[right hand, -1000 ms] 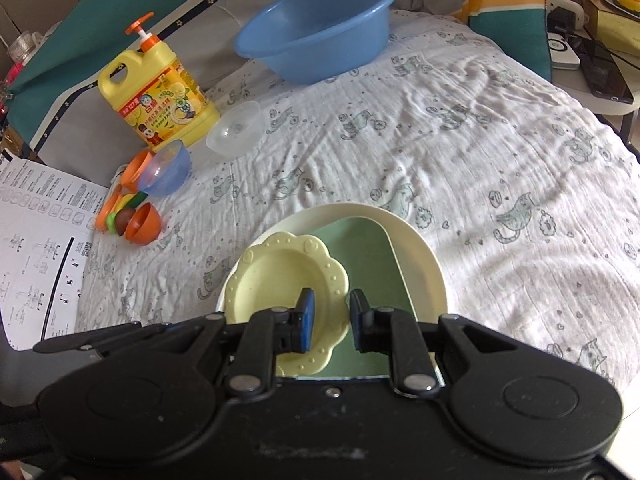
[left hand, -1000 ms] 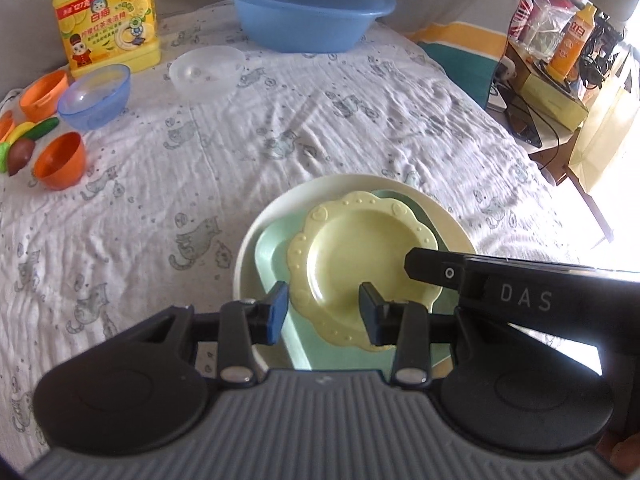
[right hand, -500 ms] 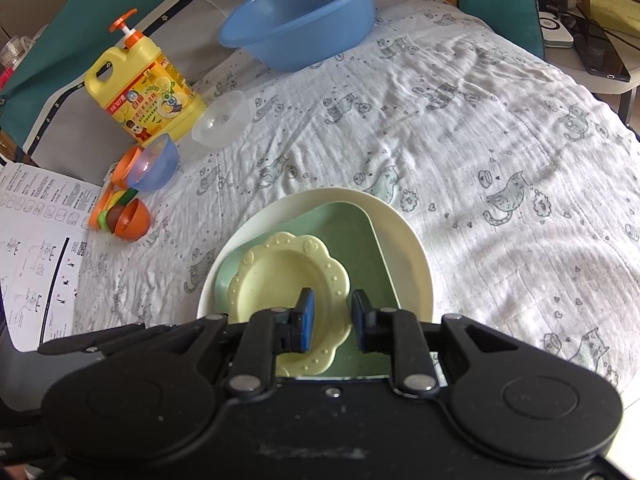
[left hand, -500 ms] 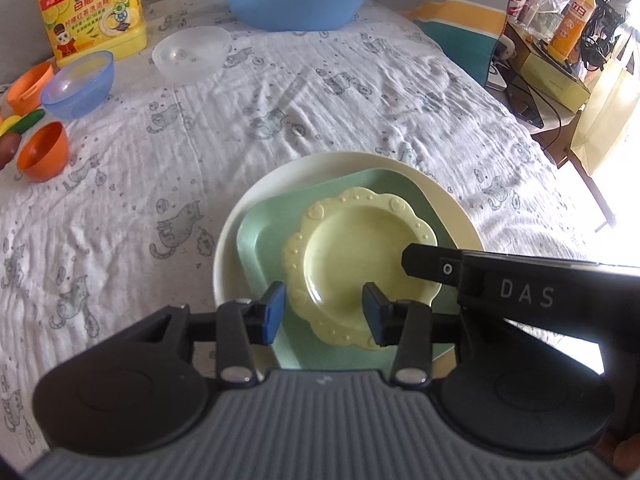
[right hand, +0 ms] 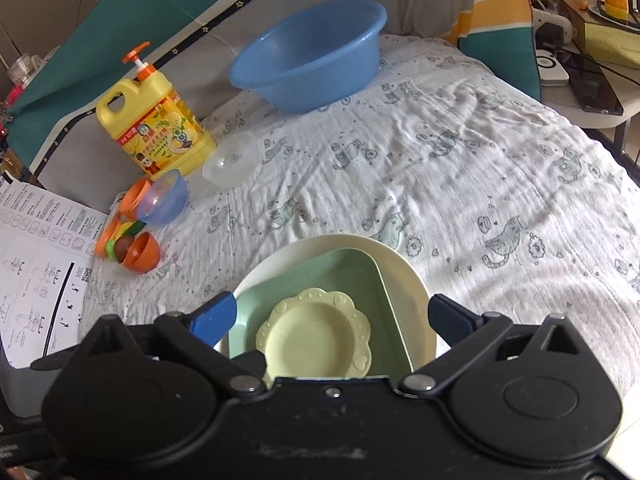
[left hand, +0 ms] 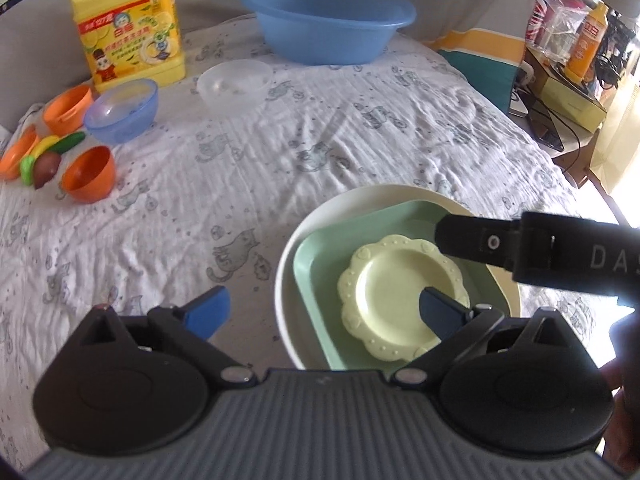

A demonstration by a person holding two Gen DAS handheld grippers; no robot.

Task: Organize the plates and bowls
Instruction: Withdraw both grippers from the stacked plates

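Observation:
A small yellow scalloped plate (left hand: 402, 298) (right hand: 316, 334) lies in a green square plate (left hand: 324, 256) (right hand: 344, 276), which lies on a large cream round plate (left hand: 384, 196) (right hand: 408, 276), all stacked on the cloth. My left gripper (left hand: 326, 312) is open and empty above the stack's near left rim. My right gripper (right hand: 334, 318) is open and empty, its fingers spread over the stack. Far left lie a blue bowl (left hand: 120, 110) (right hand: 164, 202), a clear bowl (left hand: 234, 84) (right hand: 230, 160) and orange bowls (left hand: 89, 174) (right hand: 142, 254).
A blue basin (left hand: 328, 20) (right hand: 308, 54) and a yellow detergent jug (left hand: 128, 24) (right hand: 154, 130) stand at the back. Toy vegetables (left hand: 44, 156) lie by the orange bowls. A printed paper sheet (right hand: 36, 264) lies left. A side table with clutter (left hand: 568, 60) stands right.
Both grippers have opened wide and drawn back from the yellow plate, which now lies free on the green plate. The left gripper shifted left.

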